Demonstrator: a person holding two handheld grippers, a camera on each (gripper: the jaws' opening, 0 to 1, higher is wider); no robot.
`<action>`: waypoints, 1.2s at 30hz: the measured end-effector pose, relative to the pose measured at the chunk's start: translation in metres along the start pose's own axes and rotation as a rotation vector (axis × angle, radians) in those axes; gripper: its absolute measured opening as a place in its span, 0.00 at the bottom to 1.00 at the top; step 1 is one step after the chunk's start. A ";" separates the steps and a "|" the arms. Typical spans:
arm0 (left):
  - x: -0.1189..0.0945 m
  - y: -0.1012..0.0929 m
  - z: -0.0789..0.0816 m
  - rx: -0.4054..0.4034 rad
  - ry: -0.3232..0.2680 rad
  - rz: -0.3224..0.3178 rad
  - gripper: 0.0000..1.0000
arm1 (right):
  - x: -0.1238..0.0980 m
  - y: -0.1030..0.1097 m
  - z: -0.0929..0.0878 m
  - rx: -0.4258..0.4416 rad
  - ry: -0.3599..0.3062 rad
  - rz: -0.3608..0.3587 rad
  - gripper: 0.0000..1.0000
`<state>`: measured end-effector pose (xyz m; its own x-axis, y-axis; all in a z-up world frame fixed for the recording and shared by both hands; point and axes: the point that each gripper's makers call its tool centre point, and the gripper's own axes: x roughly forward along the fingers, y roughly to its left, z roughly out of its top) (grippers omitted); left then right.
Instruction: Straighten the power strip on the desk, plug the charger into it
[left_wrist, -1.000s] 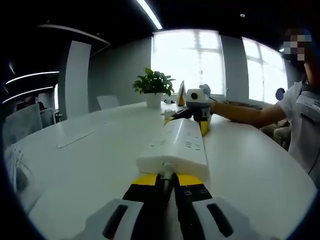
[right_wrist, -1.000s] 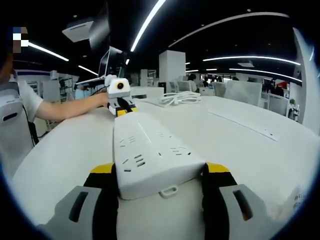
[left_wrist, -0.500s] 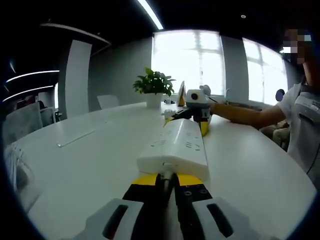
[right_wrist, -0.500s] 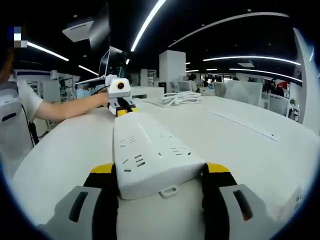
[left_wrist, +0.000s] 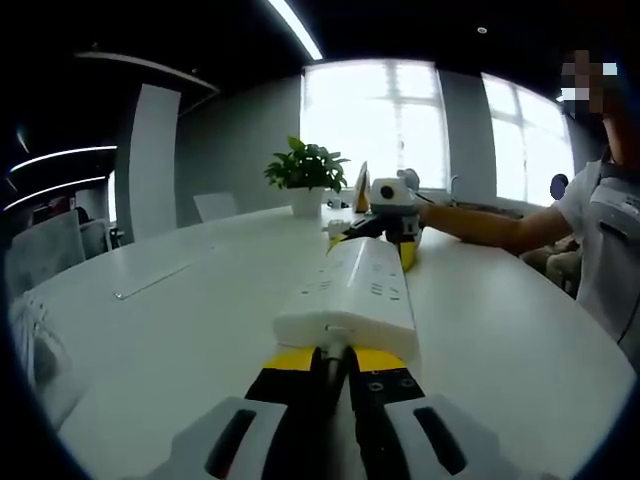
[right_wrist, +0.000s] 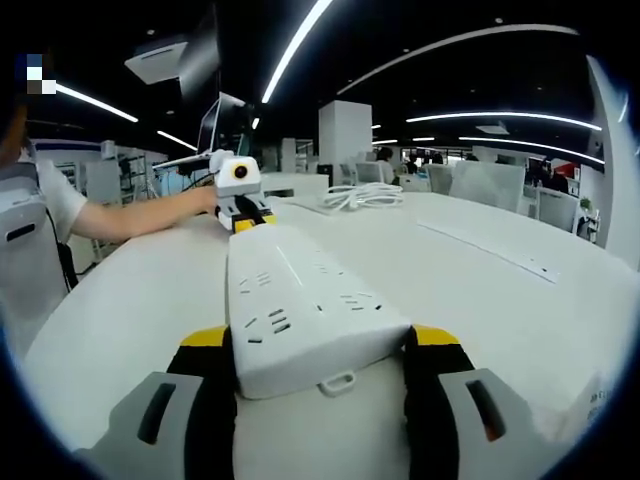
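While the long white plastic power strip (right_wrist: 300, 300) lies flat on the white tabletop (right_wrist: 520, 290), both tools engage opposite ends of it. Right tool (right_wrist: 320, 375): jaws spread wide, bracketing the strip's near end on both sides, apparently clamping it across its width. Left tool (left_wrist: 335, 365): jaws pressed together against the strip's other end (left_wrist: 350, 305), released of any load. Beyond the strip's far end, as the right gripper view has it, a coiled white cable (right_wrist: 362, 196) rests well apart; the charger cannot be identified. A potted green plant (left_wrist: 308, 172) stands beyond the strip in the left gripper view. Risk, as judged: unequal pushing from the two ends could pivot the strip askew or slip it from the right tool's hold
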<state>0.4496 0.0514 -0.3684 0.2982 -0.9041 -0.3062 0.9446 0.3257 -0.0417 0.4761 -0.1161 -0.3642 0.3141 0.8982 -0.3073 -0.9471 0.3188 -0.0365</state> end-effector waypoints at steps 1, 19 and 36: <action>0.000 0.000 0.000 0.001 0.000 0.000 0.14 | 0.000 0.000 0.000 0.000 0.000 0.000 0.67; 0.014 0.001 0.003 0.009 0.020 0.020 0.14 | -0.013 -0.008 -0.005 0.002 0.003 -0.003 0.67; 0.014 0.000 0.004 0.007 0.010 0.020 0.14 | -0.012 -0.007 -0.003 0.002 -0.019 -0.008 0.68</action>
<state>0.4540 0.0376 -0.3691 0.3162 -0.8945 -0.3160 0.9392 0.3422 -0.0289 0.4792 -0.1299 -0.3631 0.3230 0.9014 -0.2885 -0.9444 0.3266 -0.0368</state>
